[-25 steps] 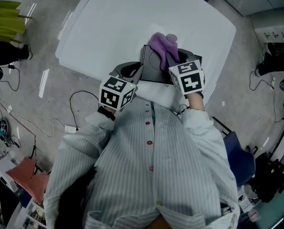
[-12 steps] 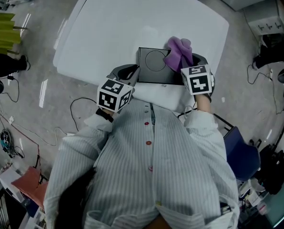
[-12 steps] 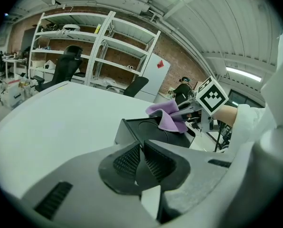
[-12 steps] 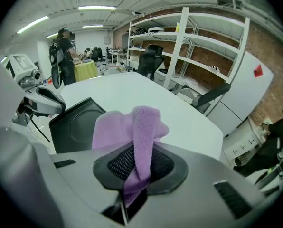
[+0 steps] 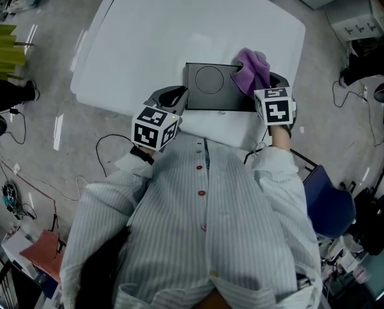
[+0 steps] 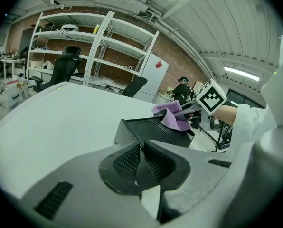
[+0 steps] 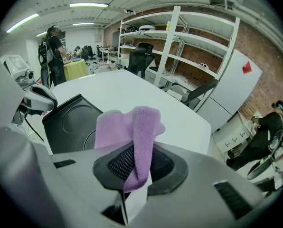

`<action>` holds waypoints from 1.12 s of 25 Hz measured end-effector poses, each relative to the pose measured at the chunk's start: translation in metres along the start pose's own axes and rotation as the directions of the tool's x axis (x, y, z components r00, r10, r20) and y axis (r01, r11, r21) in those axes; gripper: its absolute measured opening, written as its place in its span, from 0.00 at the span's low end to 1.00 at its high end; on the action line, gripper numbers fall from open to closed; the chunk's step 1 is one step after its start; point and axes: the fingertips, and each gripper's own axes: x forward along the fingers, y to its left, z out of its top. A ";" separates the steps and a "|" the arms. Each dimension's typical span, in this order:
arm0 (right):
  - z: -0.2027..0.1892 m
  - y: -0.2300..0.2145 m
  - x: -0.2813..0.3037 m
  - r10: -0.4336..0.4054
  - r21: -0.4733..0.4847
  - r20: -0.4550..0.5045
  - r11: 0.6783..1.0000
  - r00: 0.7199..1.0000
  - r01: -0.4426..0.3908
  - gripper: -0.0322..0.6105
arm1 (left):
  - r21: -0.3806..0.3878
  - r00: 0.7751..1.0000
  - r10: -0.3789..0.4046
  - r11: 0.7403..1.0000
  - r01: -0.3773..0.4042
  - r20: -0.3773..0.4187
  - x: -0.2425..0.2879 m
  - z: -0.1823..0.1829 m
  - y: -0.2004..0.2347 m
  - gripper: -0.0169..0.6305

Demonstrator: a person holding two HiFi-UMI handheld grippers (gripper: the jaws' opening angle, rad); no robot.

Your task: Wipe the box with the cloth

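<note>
One purple cloth (image 7: 127,127) in the right gripper (image 7: 134,167), over the black box (image 5: 208,85).

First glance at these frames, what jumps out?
The purple cloth stands out first: it is clamped in the right gripper and sits at the right end of the black box. The box, with a round outline on its top, is the only dark thing on the big white table. The left gripper is shut and empty at the box's near left corner.
</note>
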 end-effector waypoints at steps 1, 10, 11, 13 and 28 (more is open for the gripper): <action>0.001 0.000 -0.001 -0.006 -0.003 0.002 1.000 1.000 0.006 0.14 | 0.000 1.000 0.000 1.000 0.000 0.001 0.000 0.000 0.000 0.05; 0.046 0.065 -0.036 0.217 0.051 0.185 0.972 0.959 -0.229 0.14 | -0.006 1.000 0.007 1.000 -0.007 0.014 -0.001 0.000 0.000 0.05; 0.054 0.077 -0.040 0.272 0.071 0.218 0.953 0.937 -0.293 0.14 | -0.009 1.000 0.009 1.000 -0.009 0.017 -0.001 0.000 -0.001 0.05; 0.070 0.102 -0.047 0.378 0.106 0.277 0.902 0.883 -0.419 0.14 | -0.012 1.000 0.014 1.000 -0.013 0.022 0.000 0.001 -0.002 0.05; 0.072 0.194 -0.009 0.551 0.050 0.139 0.826 0.823 -0.562 0.14 | -0.034 0.997 0.049 0.998 -0.047 0.059 -0.003 0.001 0.000 0.05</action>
